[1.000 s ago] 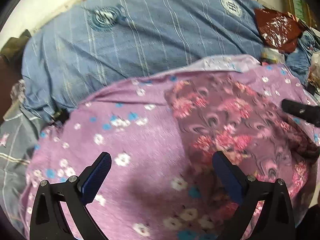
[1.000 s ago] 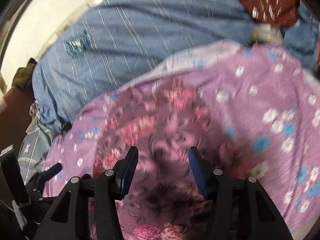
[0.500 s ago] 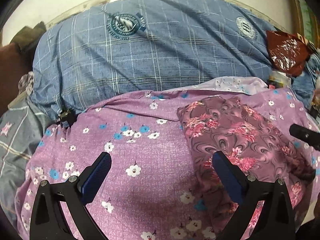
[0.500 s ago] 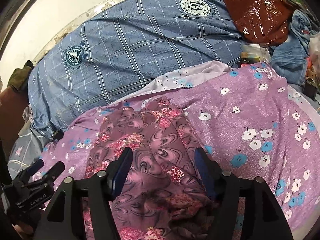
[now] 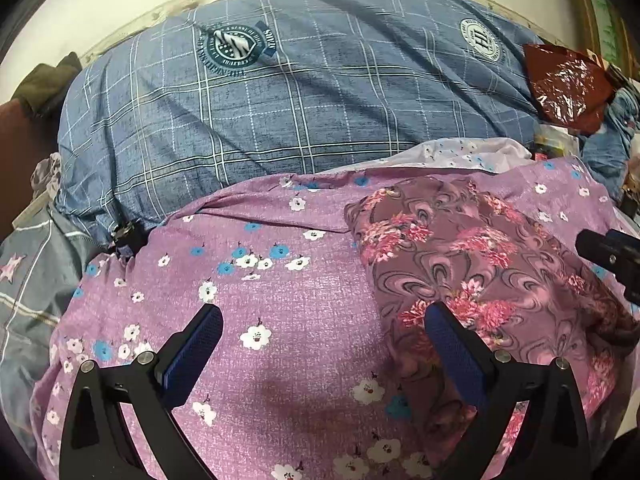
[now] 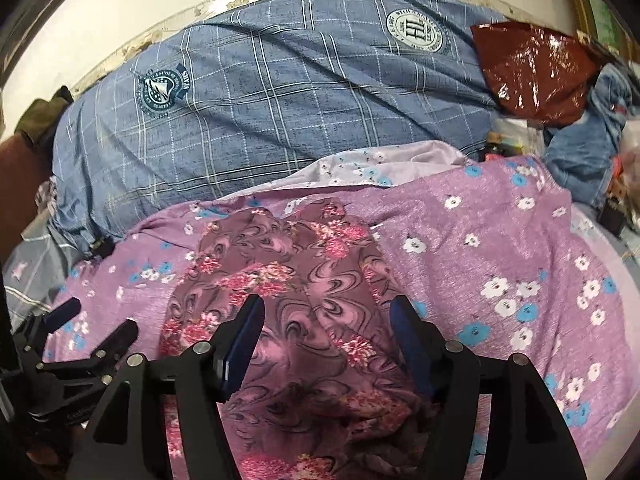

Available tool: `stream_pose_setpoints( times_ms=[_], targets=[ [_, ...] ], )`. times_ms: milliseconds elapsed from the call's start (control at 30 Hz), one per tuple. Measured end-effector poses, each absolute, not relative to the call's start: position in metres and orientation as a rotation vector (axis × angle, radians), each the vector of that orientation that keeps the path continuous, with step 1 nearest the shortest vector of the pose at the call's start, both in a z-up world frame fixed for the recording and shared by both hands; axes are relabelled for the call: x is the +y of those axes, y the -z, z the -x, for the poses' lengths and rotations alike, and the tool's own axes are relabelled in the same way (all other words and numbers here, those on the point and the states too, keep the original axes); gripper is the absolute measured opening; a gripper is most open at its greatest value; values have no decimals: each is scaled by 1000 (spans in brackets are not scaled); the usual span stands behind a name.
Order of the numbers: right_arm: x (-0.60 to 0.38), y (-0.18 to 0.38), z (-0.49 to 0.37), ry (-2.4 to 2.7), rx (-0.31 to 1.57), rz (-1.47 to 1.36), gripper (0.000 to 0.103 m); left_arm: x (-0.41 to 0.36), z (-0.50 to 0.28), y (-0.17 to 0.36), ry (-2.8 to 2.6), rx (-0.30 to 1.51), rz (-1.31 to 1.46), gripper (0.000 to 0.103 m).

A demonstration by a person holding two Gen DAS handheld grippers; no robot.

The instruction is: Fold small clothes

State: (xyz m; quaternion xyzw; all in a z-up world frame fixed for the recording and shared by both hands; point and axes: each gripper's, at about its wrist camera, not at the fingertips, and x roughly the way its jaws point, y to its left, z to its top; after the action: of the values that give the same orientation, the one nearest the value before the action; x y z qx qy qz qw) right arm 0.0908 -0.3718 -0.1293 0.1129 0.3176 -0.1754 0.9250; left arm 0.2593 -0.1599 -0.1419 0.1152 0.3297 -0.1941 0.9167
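Small mauve-brown garment (image 6: pixel 288 300): swirl pattern in dark outline with clusters of pink and red flowers. Lilac bedsheet (image 5: pixel 304 312) beneath it: scattered white blossoms and smaller blue ones; its turned-back edge (image 6: pixel 384 164) is paler, near white, with the same print. Blue-grey quilt (image 5: pixel 304 100): white windowpane check, one dark teal shield crest (image 5: pixel 236 46) and one white round crest (image 5: pixel 482 40). Crinkled plastic bag (image 6: pixel 532 72): glossy brick red. Left gripper (image 5: pixel 322 350) and right gripper (image 6: pixel 326 338): black frames, dark blue pads.
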Motion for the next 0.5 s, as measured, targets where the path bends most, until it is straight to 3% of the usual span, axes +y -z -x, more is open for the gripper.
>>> stream_pose_setpoints(
  times_ms=[500],
  targets=[
    [-370,129,-93,376,653,-178,67,-164,-275,153,382,716,-210,102]
  ],
)
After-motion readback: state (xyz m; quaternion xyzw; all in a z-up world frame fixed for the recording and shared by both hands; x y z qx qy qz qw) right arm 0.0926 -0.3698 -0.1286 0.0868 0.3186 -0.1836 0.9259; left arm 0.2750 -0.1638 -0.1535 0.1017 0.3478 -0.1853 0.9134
